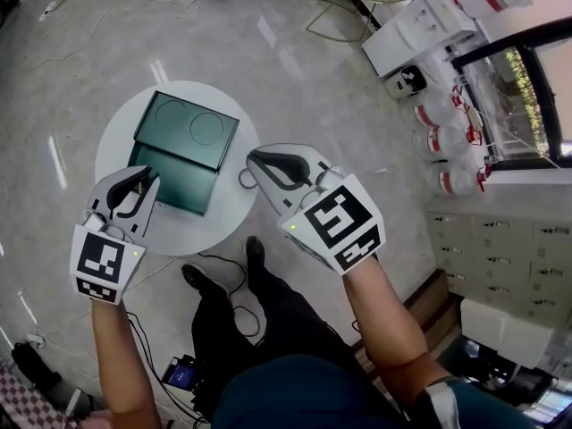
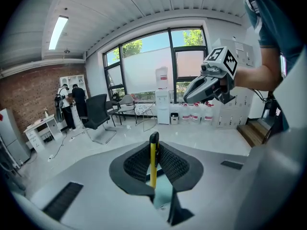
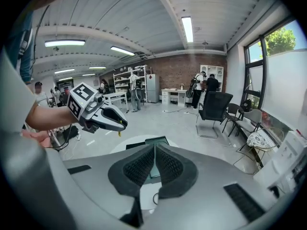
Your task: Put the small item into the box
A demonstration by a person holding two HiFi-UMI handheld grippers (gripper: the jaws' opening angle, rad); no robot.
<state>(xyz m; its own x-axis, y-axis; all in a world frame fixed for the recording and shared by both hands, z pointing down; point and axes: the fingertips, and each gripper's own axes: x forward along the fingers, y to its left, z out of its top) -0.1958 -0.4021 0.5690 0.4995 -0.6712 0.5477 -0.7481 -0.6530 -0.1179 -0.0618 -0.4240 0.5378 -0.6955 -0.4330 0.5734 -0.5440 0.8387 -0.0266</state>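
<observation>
A: The left gripper (image 2: 153,150) is clenched on the small yellow item (image 2: 153,169), which stands upright between the pads near the left edge of the open green box (image 1: 183,150). It is probably held that way for lowering in.

B: The right gripper (image 3: 154,152) has its jaws pressed together with nothing between them, right of the box. The head view does not show the item; the left gripper view does.

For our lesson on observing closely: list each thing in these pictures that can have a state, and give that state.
Box: open, lid folded back.
Left gripper: shut on the yellow item.
Yellow item: held upright in the jaws, not yet in the box.
Right gripper: shut, empty.
</observation>
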